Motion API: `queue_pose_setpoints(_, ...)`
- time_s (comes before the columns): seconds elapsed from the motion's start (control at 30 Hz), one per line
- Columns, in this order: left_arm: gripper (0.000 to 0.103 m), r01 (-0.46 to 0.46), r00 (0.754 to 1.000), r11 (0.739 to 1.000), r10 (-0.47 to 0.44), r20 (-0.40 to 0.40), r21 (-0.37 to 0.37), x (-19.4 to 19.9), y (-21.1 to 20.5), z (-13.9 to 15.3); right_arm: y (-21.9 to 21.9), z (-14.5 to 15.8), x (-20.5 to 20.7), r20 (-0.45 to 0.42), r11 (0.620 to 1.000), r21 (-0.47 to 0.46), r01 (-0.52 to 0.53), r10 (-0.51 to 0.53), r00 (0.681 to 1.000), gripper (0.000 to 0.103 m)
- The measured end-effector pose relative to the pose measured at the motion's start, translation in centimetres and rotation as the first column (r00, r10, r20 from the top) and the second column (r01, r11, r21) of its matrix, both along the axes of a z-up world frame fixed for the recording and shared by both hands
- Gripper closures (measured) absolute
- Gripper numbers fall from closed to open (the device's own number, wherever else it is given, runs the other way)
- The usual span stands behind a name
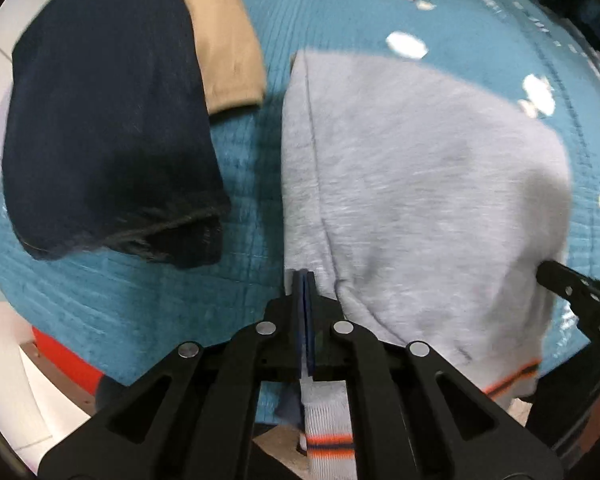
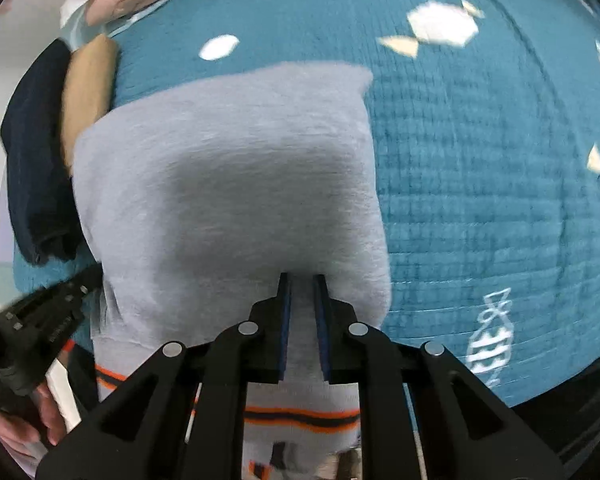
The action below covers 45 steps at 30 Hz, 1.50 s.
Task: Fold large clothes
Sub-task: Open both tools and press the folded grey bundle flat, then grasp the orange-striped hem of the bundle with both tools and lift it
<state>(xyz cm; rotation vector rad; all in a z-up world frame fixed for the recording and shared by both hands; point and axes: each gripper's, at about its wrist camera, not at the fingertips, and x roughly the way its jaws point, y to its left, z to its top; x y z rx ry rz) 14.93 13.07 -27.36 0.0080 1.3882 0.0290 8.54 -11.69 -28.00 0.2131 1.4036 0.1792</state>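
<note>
Grey sweatshirt [image 1: 412,184] with orange-and-dark striped hem, partly folded, lies on teal quilted bedspread [image 1: 340,16], hem end hanging over near edge. Left gripper [image 1: 304,280] clenched on thin fold of sweatshirt near its left side. Right gripper [image 2: 303,280] grasping thicker bunch of same sweatshirt by hem, jaws narrowly apart with cloth between. Folded navy garment [image 1: 108,120] and folded tan garment [image 1: 224,40] lie side by side at bedspread's left edge, apart from sweatshirt. Frames motion-blurred.
</note>
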Motion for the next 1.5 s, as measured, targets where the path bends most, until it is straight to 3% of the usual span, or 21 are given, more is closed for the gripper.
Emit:
queue_pose_setpoints(0.1,0.100,0.024,0.997,1.000,-0.023,0.070,-0.017,1.1,-0.6,3.0,-1.3,1.9,1.5,0.051,0.999,0.028,0.030,-0.032,0.998,0.090)
queue_pose_setpoints(0.17,0.100,0.023,0.995,0.999,-0.019,0.095,-0.046,2.5,-0.7,4.0,-1.4,2.4,2.5,0.064,0.999,0.028,0.047,-0.048,0.997,0.090)
queue_pose_setpoints(0.23,0.100,0.025,0.993,0.999,-0.022,0.115,-0.026,5.0,-1.4,4.3,-1.3,2.4,4.5,0.069,0.998,0.030,0.050,-0.052,0.996,0.090)
queue_pose_setpoints(0.3,0.100,0.010,0.995,1.000,-0.007,0.100,-0.030,7.3,-1.4,3.2,-0.9,0.4,6.4,0.031,0.999,0.004,0.049,-0.049,0.998,0.088)
queue_pose_setpoints(0.4,0.101,-0.046,0.998,0.998,0.045,-0.050,-0.031,10.8,0.3,-2.7,-1.1,-2.6,8.3,0.003,0.997,-0.010,0.071,-0.071,0.997,0.089)
queue_pose_setpoints(0.43,0.101,-0.053,0.998,0.998,0.051,-0.047,-0.029,10.8,0.7,-3.3,-1.2,-2.8,8.6,0.000,0.997,0.001,0.077,-0.077,0.997,0.089)
queue_pose_setpoints(0.53,0.101,-0.008,1.000,0.998,0.009,-0.015,0.060,11.0,-0.9,-2.5,-1.6,-2.5,8.3,-0.017,0.997,0.011,0.078,-0.077,0.997,0.089)
queue_pose_setpoints(0.63,0.102,0.004,1.000,0.999,-0.003,-0.011,0.048,10.6,-0.8,-1.8,-2.1,-1.8,7.6,-0.004,0.997,0.038,0.069,-0.069,0.998,0.089)
queue_pose_setpoints(0.67,0.097,-0.003,1.000,1.000,0.004,-0.015,0.024,10.3,-0.5,-1.3,-2.4,-1.3,7.1,0.004,0.996,0.050,0.072,-0.072,0.997,0.086)
queue_pose_setpoints(0.7,0.084,-0.007,1.000,1.000,0.006,-0.025,-0.009,10.0,-0.2,-0.6,-2.8,-0.7,6.6,0.013,0.994,0.073,0.076,-0.077,0.997,0.080)
queue_pose_setpoints(0.73,0.039,-0.009,1.000,1.000,0.008,-0.027,-0.015,9.7,0.0,-0.1,-2.8,-0.4,6.3,0.019,0.993,0.081,0.080,-0.082,0.996,0.062)
queue_pose_setpoints(0.77,0.011,-0.015,1.000,1.000,0.015,-0.005,-0.005,9.2,0.2,0.7,-2.8,0.1,6.0,0.030,0.993,0.079,0.083,-0.086,0.996,0.049)
queue_pose_setpoints(0.8,0.011,-0.009,0.999,1.000,0.009,0.035,-0.008,8.5,0.4,1.7,-3.1,0.7,5.4,0.056,0.994,0.069,0.083,-0.087,0.995,0.047)
queue_pose_setpoints(0.93,0.011,0.021,0.999,0.995,-0.018,0.038,-0.093,6.6,1.2,2.9,-3.9,1.5,4.0,0.100,0.995,0.086,0.056,-0.064,0.993,0.034)
queue_pose_setpoints(1.07,0.010,0.039,0.998,0.990,-0.032,0.048,-0.133,3.8,2.0,3.0,-5.3,1.4,3.0,0.102,0.990,0.127,0.064,-0.077,0.992,0.031)
queue_pose_setpoints(1.13,0.010,0.033,0.999,0.988,-0.029,0.031,-0.149,2.3,2.5,2.8,-5.8,1.1,2.6,0.098,0.988,0.132,0.074,-0.088,0.991,0.023)
queue_pose_setpoints(1.27,0.010,0.000,0.999,0.978,-0.008,-0.038,-0.209,1.1,3.6,0.3,-6.4,0.2,1.1,0.080,0.979,0.197,0.048,-0.064,0.995,0.023)
queue_pose_setpoints(1.37,0.010,-0.068,0.993,0.949,0.036,-0.110,-0.308,0.1,5.3,-1.8,-6.1,-1.1,0.1,0.047,0.971,0.238,0.027,-0.039,0.998,0.023)
queue_pose_setpoints(1.47,0.010,-0.149,0.980,0.884,0.074,-0.184,-0.442,-0.7,6.7,-4.0,-5.5,-2.6,-0.6,0.011,0.966,0.258,0.022,-0.025,1.000,0.023)
queue_pose_setpoints(1.5,0.010,-0.186,0.973,0.852,0.089,-0.214,-0.489,-1.1,7.2,-4.9,-5.3,-3.0,-0.7,0.002,0.962,0.271,0.022,-0.024,1.000,0.023)
